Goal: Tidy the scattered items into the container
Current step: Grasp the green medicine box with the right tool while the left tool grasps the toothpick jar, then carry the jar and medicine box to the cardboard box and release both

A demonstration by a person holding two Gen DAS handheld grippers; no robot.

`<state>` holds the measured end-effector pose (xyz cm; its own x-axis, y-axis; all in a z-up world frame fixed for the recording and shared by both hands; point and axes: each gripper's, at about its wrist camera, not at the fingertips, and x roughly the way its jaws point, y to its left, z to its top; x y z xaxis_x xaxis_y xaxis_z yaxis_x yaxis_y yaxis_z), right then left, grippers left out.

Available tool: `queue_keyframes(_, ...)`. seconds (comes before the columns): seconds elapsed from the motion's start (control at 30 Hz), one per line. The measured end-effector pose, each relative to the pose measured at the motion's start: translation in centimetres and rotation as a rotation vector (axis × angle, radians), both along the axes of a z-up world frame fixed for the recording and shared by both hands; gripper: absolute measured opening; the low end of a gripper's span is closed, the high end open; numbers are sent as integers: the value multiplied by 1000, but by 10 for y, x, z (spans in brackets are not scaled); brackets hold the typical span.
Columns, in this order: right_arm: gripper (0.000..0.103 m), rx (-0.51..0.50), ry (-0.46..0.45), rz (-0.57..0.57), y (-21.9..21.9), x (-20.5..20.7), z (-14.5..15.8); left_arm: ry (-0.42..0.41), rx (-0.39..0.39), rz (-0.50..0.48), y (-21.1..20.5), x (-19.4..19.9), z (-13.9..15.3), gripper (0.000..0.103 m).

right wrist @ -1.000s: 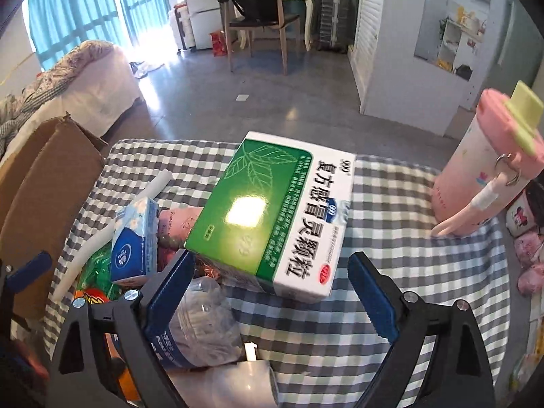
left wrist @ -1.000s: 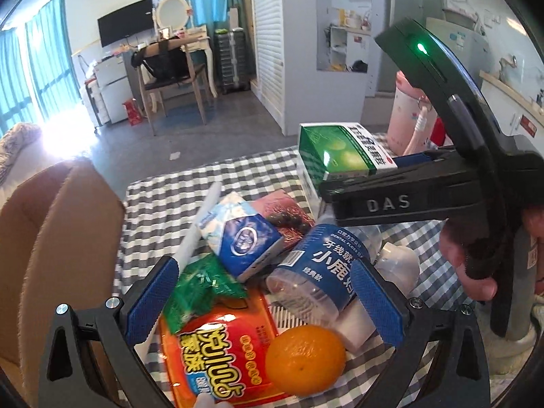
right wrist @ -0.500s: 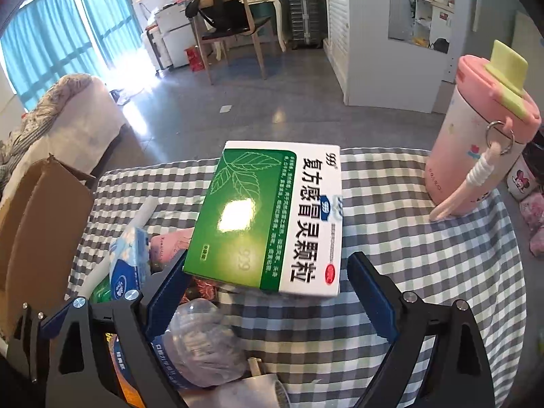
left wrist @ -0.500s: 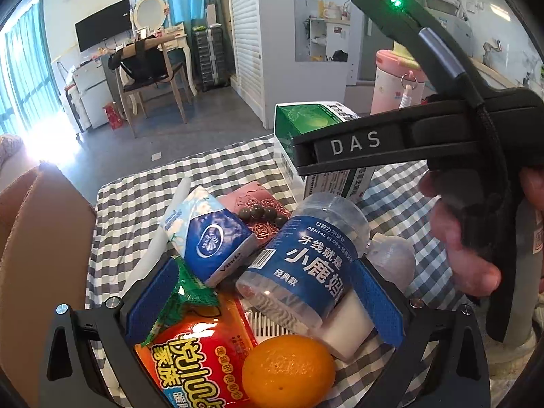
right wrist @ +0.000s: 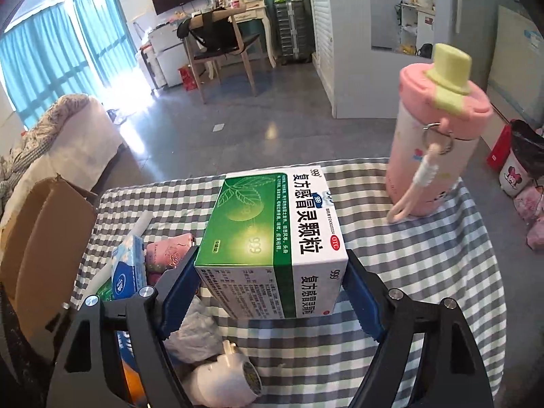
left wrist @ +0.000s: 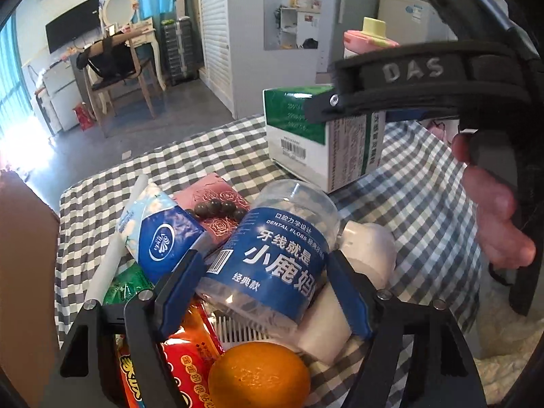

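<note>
My left gripper (left wrist: 263, 292) is shut on a clear dental floss jar (left wrist: 272, 258) with a blue label, in a pile on the checked tablecloth. My right gripper (right wrist: 270, 289) is shut on a green and white medicine box (right wrist: 275, 238); the box also shows in the left wrist view (left wrist: 323, 142), under the right gripper's black body. The brown cardboard box (right wrist: 40, 244) stands open at the left edge of the table.
The pile holds a blue tissue pack (left wrist: 159, 234), a pink pouch with dark beads (left wrist: 217, 200), an orange (left wrist: 258, 374), a red snack bag (left wrist: 183, 367), a white tube (left wrist: 112, 248) and a white bottle (right wrist: 224, 377). A pink flask (right wrist: 438, 142) stands at the far right.
Both grippers have closed: the left on the floss jar, the right on the medicine box. The medicine box has come down and nearer to the right gripper's pads.
</note>
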<state>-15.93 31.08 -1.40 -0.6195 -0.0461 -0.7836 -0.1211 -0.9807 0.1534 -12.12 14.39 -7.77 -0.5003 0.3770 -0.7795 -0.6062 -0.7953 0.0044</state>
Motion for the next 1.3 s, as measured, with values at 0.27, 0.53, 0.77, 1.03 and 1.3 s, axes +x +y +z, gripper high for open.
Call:
queue_keyframes(0.27,79,20,39,-14,6,17,17,2,34,-18,-4,9,17,61)
queue_keyframes(0.53,79,38,72,-31,10,33,35,34,58,-7,-11,22,38,53)
queue_keyframes(0.77,79,45,97,-24,5,41,45,60,88,-7,-20,26,51,42)
queue_keyframes(1.03,79,38,95,-29,4,48,45,-50,37,-3,-3,16,17,80)
queue_keyframes(1.3,79,49,94,-42,9,52,47,-62,53,32,-3,9,18,63)
